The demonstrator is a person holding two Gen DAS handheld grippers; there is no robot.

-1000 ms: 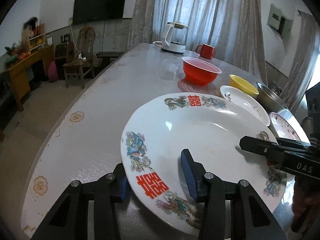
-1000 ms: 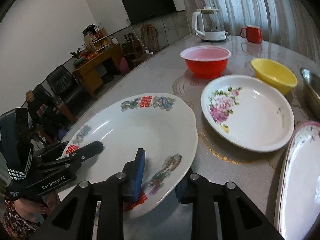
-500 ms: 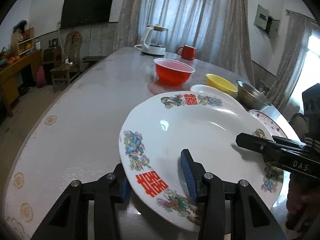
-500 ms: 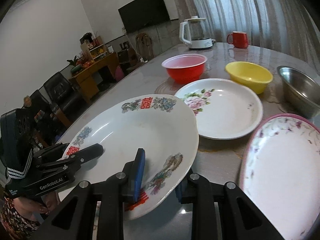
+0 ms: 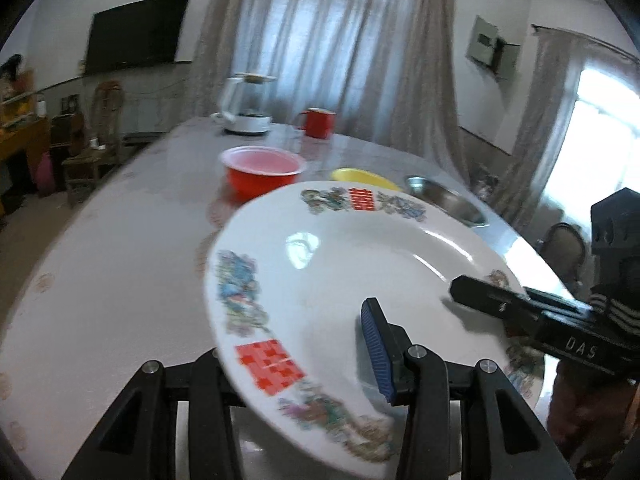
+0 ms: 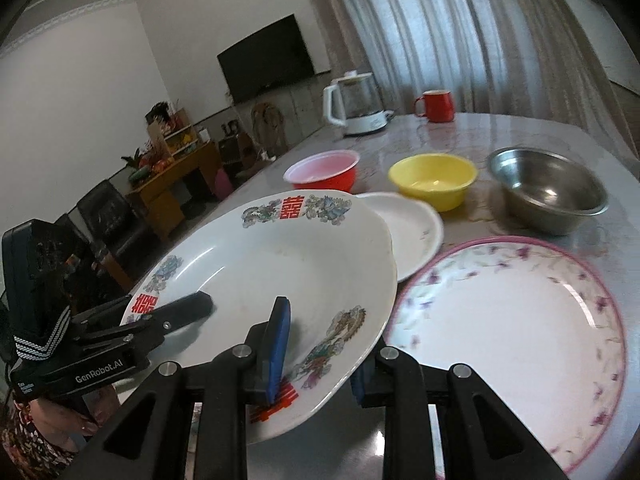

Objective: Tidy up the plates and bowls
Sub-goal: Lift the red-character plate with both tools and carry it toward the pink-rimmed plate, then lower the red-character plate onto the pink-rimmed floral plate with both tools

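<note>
We see both grippers clamped on one large glazed white plate (image 6: 276, 264), round and shallow, with red double-happiness characters and blue-green bird decals around its rim. The left gripper (image 5: 296, 364) grips the near rim in its own view: one ribbed blue pad lies on the upper face, the other finger is under the rim. The right gripper (image 6: 316, 350) pinches the opposite rim the same way, pad above and pad below. The plate is tilted and held off the glossy pale table (image 5: 120, 248), overlapping a smaller white plate (image 6: 416, 232) in the right wrist view. Just beside it lies a flat pink-rimmed plate (image 6: 516, 312) with small purple flowers. Behind stand a red plastic bowl (image 6: 324, 170), a yellow plastic bowl (image 6: 434, 178) and a dull steel bowl (image 6: 548, 190), apart from each other. Further back: a glass kettle (image 6: 358, 106) and a red mug (image 6: 436, 106).
</note>
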